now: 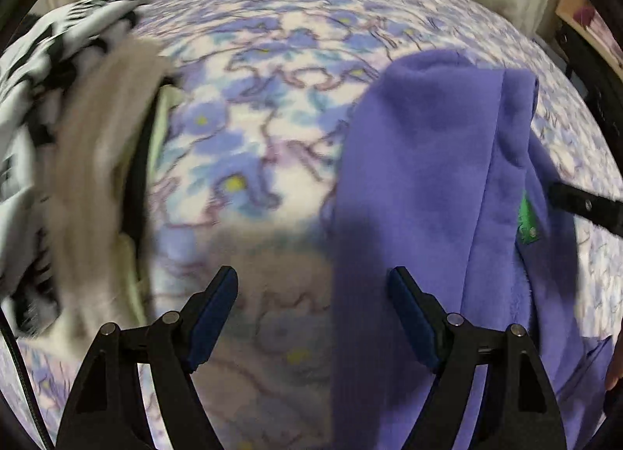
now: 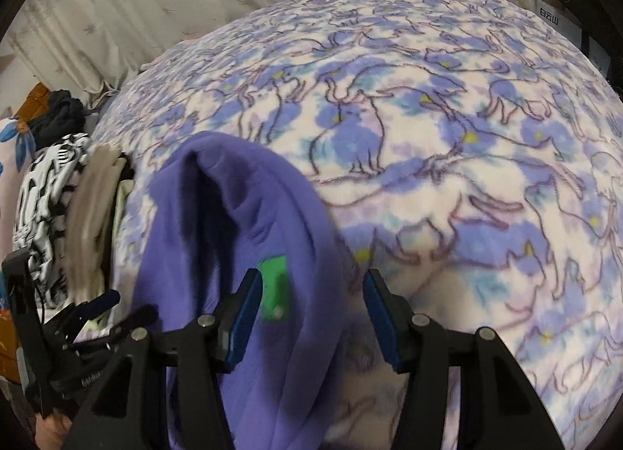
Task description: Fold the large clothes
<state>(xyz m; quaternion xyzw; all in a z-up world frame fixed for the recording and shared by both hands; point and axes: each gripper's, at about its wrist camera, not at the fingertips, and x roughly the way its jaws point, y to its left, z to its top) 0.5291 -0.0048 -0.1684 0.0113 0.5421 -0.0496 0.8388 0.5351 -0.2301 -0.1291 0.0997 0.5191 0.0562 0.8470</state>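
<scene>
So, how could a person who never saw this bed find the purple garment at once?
Start from the bed blanket, white fleece printed with blue cats. On it lies the purple garment, plain violet fleece with a small green tag. The clothes pile beside it is black-and-white patterned and beige, so the plain purple stands out.

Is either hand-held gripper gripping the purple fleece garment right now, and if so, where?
Nothing is held. The left hand-held gripper and right hand-held gripper are both open; the purple fleece garment lies on the floral blanket, its edge between the right one's fingers.
</scene>
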